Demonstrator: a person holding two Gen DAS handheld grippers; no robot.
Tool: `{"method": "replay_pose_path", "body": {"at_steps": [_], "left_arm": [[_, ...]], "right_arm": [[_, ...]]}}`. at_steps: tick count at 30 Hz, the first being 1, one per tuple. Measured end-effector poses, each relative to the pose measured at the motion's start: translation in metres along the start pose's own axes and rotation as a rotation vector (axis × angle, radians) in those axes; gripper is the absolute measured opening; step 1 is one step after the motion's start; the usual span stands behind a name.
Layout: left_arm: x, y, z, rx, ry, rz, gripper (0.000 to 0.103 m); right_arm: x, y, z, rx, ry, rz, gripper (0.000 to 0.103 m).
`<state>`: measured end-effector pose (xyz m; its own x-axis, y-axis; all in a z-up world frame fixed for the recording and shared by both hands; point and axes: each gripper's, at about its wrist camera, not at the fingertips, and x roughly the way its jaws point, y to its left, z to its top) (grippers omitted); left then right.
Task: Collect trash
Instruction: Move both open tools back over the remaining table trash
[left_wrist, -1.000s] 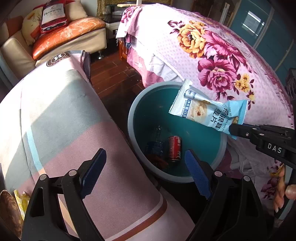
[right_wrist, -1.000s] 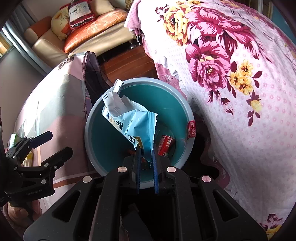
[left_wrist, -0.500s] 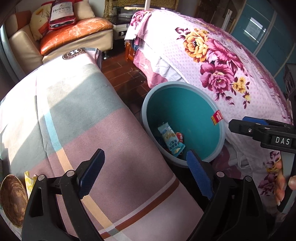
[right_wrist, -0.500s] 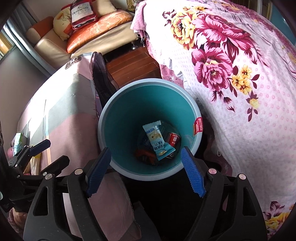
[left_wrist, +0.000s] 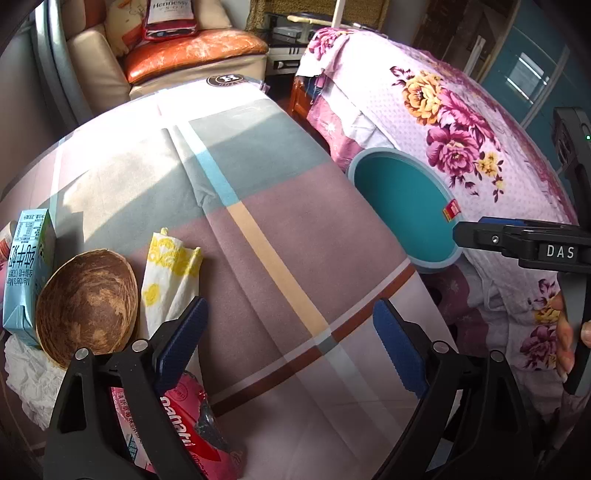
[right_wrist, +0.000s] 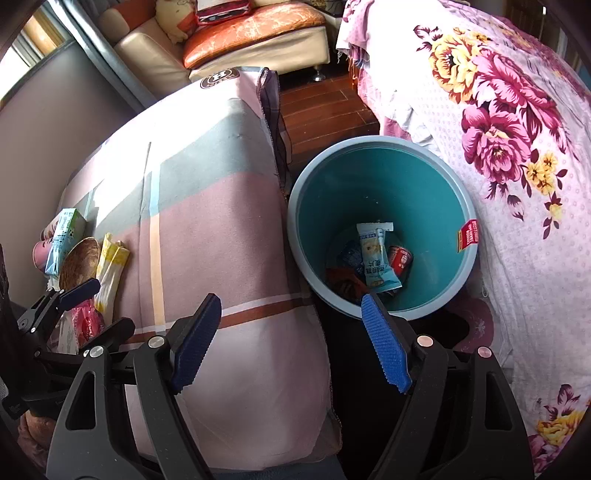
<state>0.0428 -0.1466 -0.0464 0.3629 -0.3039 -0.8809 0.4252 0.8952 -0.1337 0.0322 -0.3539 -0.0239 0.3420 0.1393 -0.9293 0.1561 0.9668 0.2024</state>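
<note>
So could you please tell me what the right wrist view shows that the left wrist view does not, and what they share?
Only the right wrist view looks into the bin, where the light blue snack packet and a red can lie at the bottom. Only the left wrist view clearly shows the red wrapper and white tissue near the open left hand-held gripper. Both share the wooden bowl, milk carton, yellow-patterned wrapper and checked cloth.

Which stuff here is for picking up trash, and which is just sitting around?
For the job:
round teal plastic bin
yellow-and-white crumpled wrapper
red-and-pink plastic snack bag
light-blue milk carton

Just lying about:
brown wooden bowl
pink flowered bedspread
orange leather cushion
</note>
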Motion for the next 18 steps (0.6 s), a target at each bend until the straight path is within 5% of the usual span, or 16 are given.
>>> {"method": "replay_pose_path", "body": {"at_steps": [18], "left_arm": [[-0.076,0.136,-0.095,-0.206,-0.065,0.046,0.091]], "right_arm": [[0.028,0.16,-0.045,-0.247,0.156,0.075,0.076]]}}
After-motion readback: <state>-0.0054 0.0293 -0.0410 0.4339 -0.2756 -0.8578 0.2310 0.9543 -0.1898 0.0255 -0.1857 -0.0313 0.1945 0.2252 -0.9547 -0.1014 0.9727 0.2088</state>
